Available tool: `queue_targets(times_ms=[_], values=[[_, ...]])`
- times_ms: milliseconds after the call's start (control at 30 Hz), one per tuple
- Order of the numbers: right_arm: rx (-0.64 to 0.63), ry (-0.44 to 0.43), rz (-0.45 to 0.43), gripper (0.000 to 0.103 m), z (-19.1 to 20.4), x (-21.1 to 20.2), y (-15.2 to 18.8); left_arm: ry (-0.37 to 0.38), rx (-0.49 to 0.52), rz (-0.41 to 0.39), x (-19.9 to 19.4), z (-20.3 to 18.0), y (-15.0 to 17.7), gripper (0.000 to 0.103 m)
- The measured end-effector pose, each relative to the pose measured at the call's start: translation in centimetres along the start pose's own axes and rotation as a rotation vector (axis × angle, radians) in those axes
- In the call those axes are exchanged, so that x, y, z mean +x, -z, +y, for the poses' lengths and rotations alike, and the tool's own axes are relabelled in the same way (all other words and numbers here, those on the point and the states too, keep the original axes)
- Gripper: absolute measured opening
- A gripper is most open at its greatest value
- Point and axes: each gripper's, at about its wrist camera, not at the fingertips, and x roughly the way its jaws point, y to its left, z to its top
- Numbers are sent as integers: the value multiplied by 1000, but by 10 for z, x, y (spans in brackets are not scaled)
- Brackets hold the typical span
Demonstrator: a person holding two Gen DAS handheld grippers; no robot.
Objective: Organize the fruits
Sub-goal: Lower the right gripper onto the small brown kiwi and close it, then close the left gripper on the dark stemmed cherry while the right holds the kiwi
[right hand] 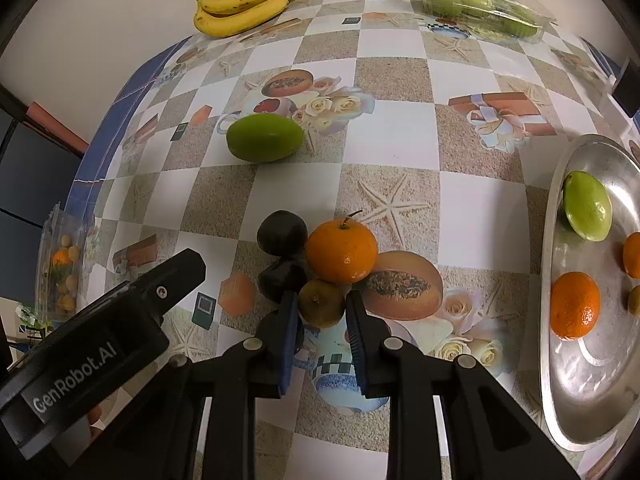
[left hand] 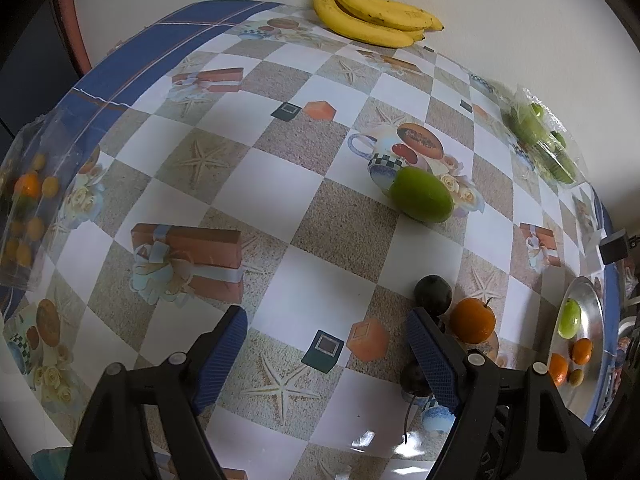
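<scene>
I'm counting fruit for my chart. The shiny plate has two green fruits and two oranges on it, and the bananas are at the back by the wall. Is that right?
Almost. The metal plate holds only one green fruit, as the right wrist view shows. The other big green fruit lies on the tablecloth. Two oranges on the plate and the bananas by the wall are right.

2 low wrist views, shared orange (left hand: 473,319) (right hand: 341,250)

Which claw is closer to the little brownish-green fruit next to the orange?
Right. The right gripper has its jaws on either side of the small brownish-green fruit, not yet closed on it. The left gripper sits off to its left, jaws wide open over bare tablecloth.
</scene>
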Motion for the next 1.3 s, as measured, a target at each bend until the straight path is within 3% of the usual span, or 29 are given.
queue_targets(times_ms=[600, 933, 1300], values=[[72, -16, -28, 25, -24, -26, 4, 22, 33, 21, 2, -17, 9, 84], [134, 1, -65, 25, -54, -48, 11, 44, 85, 66, 10, -39, 21, 71], [135, -2, -62, 25, -61, -49, 14, 42, 134, 103, 18, -54, 29, 53]])
